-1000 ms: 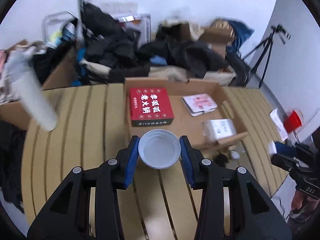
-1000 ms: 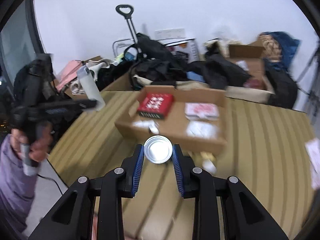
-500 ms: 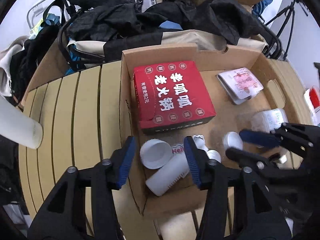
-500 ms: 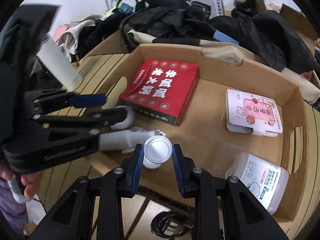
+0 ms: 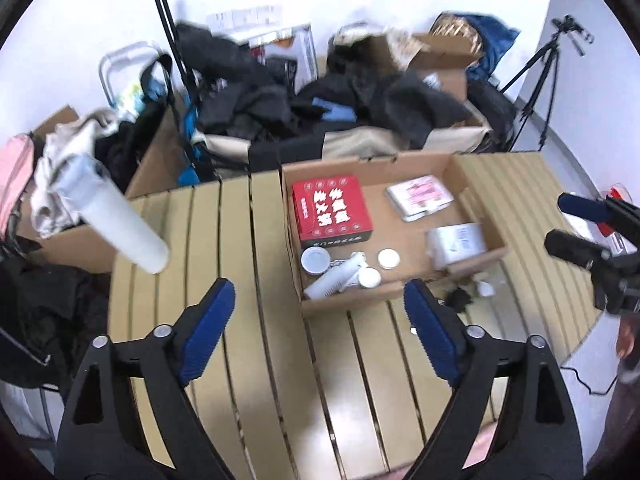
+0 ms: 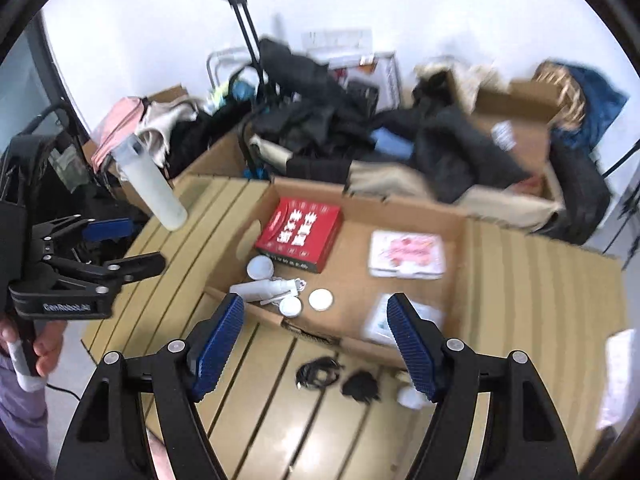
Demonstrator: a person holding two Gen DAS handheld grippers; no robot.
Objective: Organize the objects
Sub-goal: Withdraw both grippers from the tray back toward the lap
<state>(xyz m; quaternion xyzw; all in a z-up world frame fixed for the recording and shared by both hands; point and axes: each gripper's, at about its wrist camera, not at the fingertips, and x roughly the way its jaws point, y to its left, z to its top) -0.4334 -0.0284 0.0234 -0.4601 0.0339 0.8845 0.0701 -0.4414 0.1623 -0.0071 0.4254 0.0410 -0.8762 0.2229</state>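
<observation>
Now both the left gripper (image 5: 316, 336) and right gripper (image 6: 314, 346) gape empty (blue pads apart) below the frame-centre cardboard box (image 5: 394, 168).

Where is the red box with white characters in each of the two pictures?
Left wrist view: the red box lies in the back left part of the cardboard tray, above centre.
Right wrist view: the red box is left of centre, in the same corner.
Shared landmark: the pink-and-white packet to its right.

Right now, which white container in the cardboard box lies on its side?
The long white bottle in the near-left corner; the round white ones beside it sit flat.
</observation>
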